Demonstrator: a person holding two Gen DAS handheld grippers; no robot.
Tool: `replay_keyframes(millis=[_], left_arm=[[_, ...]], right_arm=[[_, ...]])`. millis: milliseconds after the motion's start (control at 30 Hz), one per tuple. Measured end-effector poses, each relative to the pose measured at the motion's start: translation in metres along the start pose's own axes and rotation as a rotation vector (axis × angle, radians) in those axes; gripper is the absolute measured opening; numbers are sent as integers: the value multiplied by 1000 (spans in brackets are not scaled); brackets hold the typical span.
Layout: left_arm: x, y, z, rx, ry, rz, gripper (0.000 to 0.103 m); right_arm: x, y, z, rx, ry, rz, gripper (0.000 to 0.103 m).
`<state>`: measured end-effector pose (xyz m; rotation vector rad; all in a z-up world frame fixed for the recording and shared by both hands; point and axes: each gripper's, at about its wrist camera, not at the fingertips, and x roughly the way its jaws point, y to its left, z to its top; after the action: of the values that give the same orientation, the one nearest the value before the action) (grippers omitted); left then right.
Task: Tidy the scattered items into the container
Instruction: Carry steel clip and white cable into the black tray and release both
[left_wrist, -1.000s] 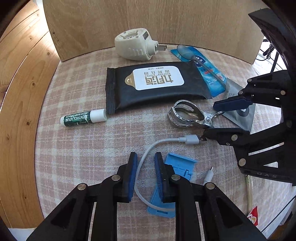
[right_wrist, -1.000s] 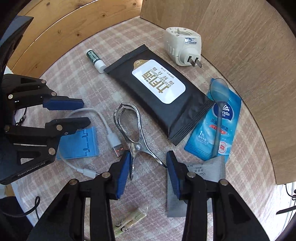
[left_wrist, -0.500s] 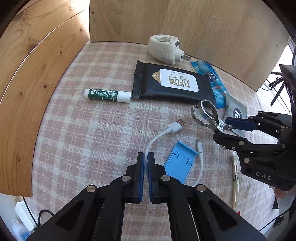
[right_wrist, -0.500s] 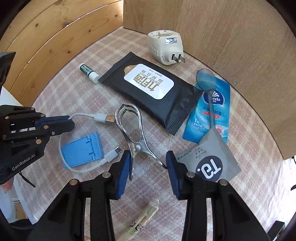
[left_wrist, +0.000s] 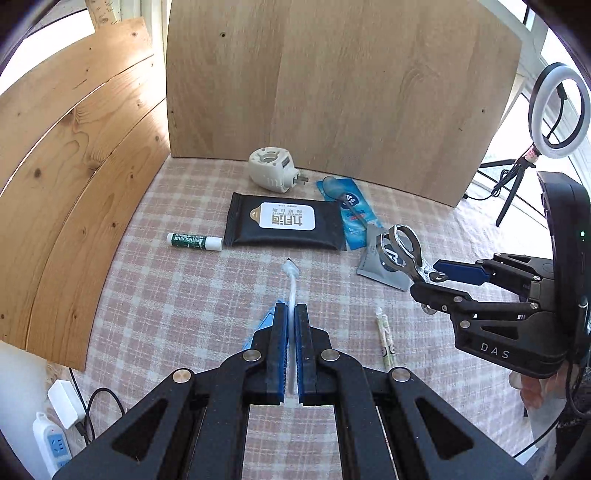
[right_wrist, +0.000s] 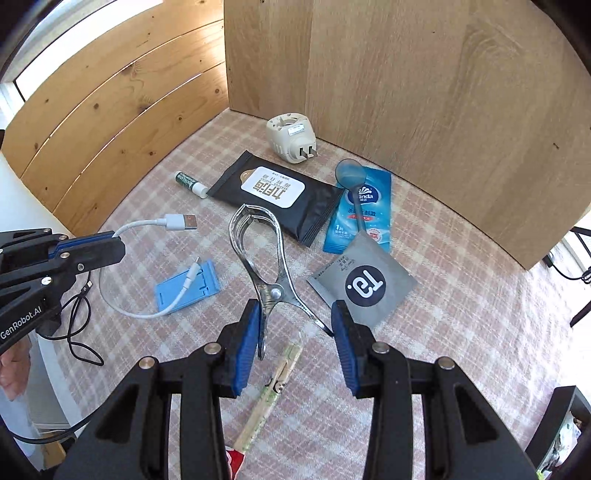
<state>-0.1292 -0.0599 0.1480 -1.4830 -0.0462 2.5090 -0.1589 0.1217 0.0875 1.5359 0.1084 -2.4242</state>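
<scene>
My left gripper (left_wrist: 291, 314) is shut on a white USB cable (left_wrist: 291, 280) and holds it lifted; in the right wrist view the cable (right_wrist: 147, 223) arcs from the left gripper (right_wrist: 110, 248) down onto a blue phone stand (right_wrist: 186, 288). My right gripper (right_wrist: 295, 332) is shut on the handles of a metal clamp (right_wrist: 258, 243), held above the cloth; in the left wrist view the clamp (left_wrist: 404, 245) juts from it. No container is in view.
On the checked cloth (right_wrist: 461, 295) lie a black wipes pack (right_wrist: 275, 194), green lip balm (right_wrist: 190, 182), white plug-in device (right_wrist: 291, 142), blue spoon on a blue sachet (right_wrist: 364, 206), grey sachet (right_wrist: 364, 282) and wrapped chopsticks (right_wrist: 273, 384). Wooden panels stand behind and left.
Both grippers have risen and pulled back. The left lifted the cable off the cloth, and the right lifted the clamp clear of the table.
</scene>
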Motion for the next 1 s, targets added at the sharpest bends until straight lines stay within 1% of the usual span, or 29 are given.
replay_keyframes(millis=[133, 267, 500, 800, 1000], left_arm=[[-13, -40, 2, 27, -35, -37, 3], [-18, -91, 1, 69, -52, -75, 3], [-14, -202, -9, 163, -54, -178, 3], [-8, -360, -27, 333, -23, -329, 3], [-11, -453, -48, 453, 7, -435, 3]], right_arm=[[-26, -17, -27, 46, -23, -23, 38], [-56, -55, -57, 119, -49, -55, 38], [-120, -137, -122, 256, -90, -145, 38], [-192, -247, -221, 452, -110, -289, 38], [-238, -299, -293, 587, -111, -353, 38]])
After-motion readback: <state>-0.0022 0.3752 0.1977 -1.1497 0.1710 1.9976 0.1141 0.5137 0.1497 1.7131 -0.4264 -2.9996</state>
